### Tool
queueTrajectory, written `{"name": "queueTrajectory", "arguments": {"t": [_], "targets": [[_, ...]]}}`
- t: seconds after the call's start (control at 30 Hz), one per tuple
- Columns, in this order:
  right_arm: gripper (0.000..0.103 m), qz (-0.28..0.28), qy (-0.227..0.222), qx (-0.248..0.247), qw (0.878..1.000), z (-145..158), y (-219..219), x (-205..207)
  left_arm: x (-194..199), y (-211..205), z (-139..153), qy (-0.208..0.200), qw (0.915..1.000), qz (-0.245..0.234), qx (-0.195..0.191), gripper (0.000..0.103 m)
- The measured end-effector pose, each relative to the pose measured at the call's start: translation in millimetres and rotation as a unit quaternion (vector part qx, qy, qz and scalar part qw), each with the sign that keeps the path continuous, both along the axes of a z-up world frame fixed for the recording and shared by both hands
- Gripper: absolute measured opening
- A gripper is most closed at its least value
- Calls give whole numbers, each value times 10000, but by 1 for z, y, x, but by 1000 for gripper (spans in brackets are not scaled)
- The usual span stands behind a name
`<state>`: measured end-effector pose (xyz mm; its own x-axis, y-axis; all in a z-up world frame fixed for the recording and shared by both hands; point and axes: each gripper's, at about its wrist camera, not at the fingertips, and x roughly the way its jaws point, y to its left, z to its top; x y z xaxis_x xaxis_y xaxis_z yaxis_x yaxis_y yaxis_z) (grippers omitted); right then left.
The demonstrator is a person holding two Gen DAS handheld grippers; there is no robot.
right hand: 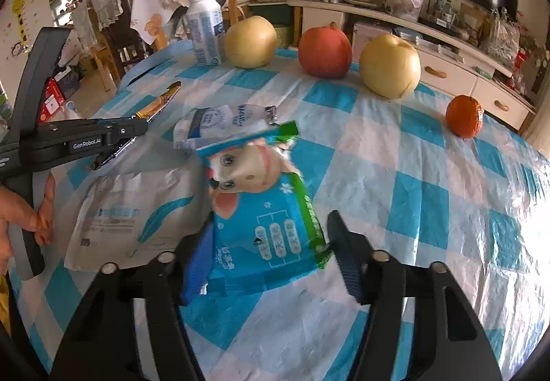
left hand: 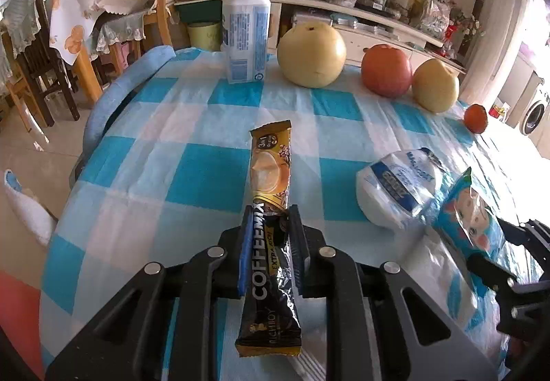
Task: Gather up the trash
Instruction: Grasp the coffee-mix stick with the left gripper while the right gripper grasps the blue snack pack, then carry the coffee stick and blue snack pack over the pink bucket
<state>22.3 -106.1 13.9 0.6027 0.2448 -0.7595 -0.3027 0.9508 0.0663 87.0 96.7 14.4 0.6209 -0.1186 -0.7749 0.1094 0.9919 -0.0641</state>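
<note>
Clamped tight in the left gripper (left hand: 268, 223): the coffee-mix sachet (left hand: 270, 219), pinched across its middle, gold end poking out ahead of the jaws, black end hanging back toward the camera. Over at the right gripper (right hand: 271, 240), jaws only partly closed around the blue cartoon wrapper (right hand: 261, 209), left pad touching its edge, right pad with a sliver of gap (no firm pinch yet, by the look of it). Just left of that wrapper, flat on the checked tablecloth (right hand: 395, 175), a white plastic bag (right hand: 130, 219); just beyond the wrapper, a crumpled white-and-blue milk pouch (right hand: 220, 123). Farther ahead, a row of fruit, two yellow pears (right hand: 251, 42), a red apple (right hand: 325, 53), a small orange (right hand: 464, 116), plus an upright white bottle (right hand: 204, 32).

Risks from here: thin foil sliding out of the left pinch on a quick swing; glossy blue wrapper squirting sideways or buckling if the right jaws close off-centre; milk pouch dragged along, since its edge sits under the wrapper's top.

Hard to tell: any bin or trash container, nowhere in view; whether the bottle counts as trash; print on the white bag too faint to read.
</note>
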Motion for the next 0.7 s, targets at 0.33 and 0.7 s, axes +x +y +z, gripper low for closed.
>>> {"name": "queueTrajectory", "arguments": {"t": [0.33, 0.7], "targets": [[52, -107, -246, -175, 9995, 7, 8, -15, -37, 2, 25, -419, 9989, -101, 199, 21], [51, -307, -589, 6, 9978, 28, 13, -39, -81, 18, 49, -846, 9958, 1, 341, 21]]}}
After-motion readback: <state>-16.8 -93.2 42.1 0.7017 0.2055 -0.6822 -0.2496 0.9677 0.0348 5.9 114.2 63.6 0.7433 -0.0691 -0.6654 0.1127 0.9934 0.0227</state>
